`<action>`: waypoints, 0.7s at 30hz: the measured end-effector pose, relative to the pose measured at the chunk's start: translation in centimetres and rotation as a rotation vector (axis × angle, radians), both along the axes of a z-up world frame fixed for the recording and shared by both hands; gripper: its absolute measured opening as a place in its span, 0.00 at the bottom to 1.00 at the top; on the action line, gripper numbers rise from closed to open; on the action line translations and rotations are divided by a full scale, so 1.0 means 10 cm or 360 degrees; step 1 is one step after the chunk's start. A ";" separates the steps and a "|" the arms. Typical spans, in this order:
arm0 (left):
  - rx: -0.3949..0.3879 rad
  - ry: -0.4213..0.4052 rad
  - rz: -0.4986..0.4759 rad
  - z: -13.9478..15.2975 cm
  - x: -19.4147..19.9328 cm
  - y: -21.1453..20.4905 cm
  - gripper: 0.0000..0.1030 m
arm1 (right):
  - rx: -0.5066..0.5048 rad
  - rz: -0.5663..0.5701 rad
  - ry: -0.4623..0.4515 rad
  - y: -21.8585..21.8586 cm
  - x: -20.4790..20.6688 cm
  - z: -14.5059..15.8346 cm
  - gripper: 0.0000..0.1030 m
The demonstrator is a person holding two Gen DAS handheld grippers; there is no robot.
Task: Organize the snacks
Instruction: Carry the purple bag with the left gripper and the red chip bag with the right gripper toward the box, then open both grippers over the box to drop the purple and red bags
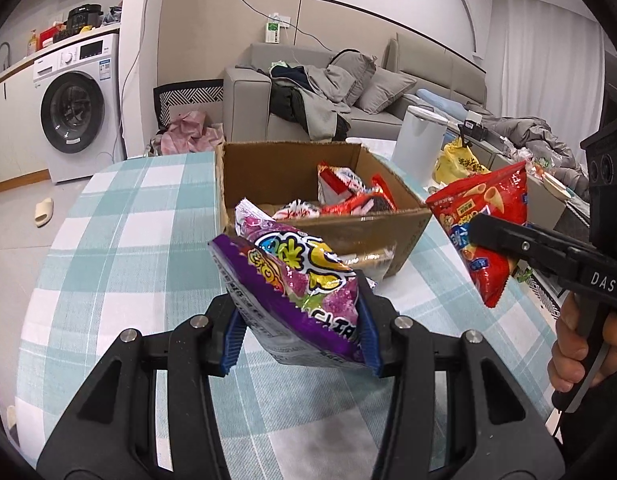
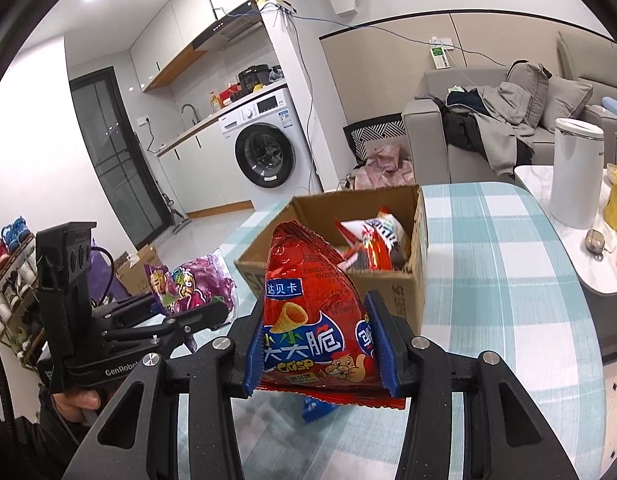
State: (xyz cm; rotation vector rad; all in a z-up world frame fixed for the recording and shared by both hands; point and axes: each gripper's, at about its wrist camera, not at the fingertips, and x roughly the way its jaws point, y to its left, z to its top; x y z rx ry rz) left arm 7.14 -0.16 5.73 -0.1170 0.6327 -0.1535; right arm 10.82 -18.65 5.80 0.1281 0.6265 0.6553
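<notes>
Over the checked tablecloth (image 1: 120, 216), from the left wrist: left gripper (image 1: 300, 332) pinching a purple snack bag (image 1: 296, 280) between blue pads, bag clear of the cloth and just short of the cardboard box (image 1: 328, 232). Box open-topped, already holding several red and white packets (image 1: 348, 196). Off to the right, right gripper (image 1: 508, 240) clamped on a red crisp bag (image 1: 484, 220), also in the air beside the box, with a hand (image 1: 576, 344) on its grip. Likely step: carrying both bags to the box. Next move calls for bringing each bag above the opening, then spreading the jaws so it drops inside rather than on the rim.

Across the same table, from the right wrist: right gripper (image 2: 318, 344) squeezing the red crisp bag (image 2: 308, 312) by its lower half, bag upright in front of the box (image 2: 340, 280). Left gripper (image 2: 176, 316) at the left, closed on the purple bag (image 2: 188, 284).

Beyond the table: white washing machine (image 2: 268, 148) under a kitchen counter, grey sofa (image 1: 348, 92) piled with clothes, white lidded bin (image 2: 576, 172) beside a yellow bag (image 1: 460, 160), shoe rack (image 2: 8, 280) far left.
</notes>
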 end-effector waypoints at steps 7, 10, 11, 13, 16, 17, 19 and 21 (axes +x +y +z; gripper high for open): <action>0.0023 -0.0038 -0.0006 0.12 0.14 -0.04 0.43 | 0.0039 -0.0024 -0.0022 0.03 0.13 0.08 0.45; 0.0032 -0.0045 -0.0005 0.16 0.22 -0.07 0.43 | 0.0048 -0.0035 -0.0026 0.05 0.20 0.11 0.45; 0.0036 -0.0048 -0.0005 0.17 0.25 -0.07 0.43 | 0.0051 -0.0036 -0.0029 0.06 0.22 0.12 0.45; 0.0049 -0.0055 0.0002 0.19 0.31 -0.08 0.43 | 0.0063 -0.0044 -0.0034 0.06 0.26 0.15 0.45; 0.0057 -0.0055 0.0014 0.20 0.42 -0.08 0.43 | 0.0072 -0.0052 -0.0033 0.07 0.32 0.18 0.45; 0.0053 -0.0051 0.0018 0.20 0.46 -0.07 0.43 | 0.0076 -0.0053 -0.0032 0.07 0.34 0.19 0.45; 0.0041 -0.0048 0.0019 0.20 0.53 -0.06 0.43 | 0.0075 -0.0055 -0.0036 0.08 0.38 0.20 0.45; 0.0037 -0.0049 0.0022 0.20 0.60 -0.04 0.43 | 0.0076 -0.0058 -0.0033 0.10 0.43 0.21 0.45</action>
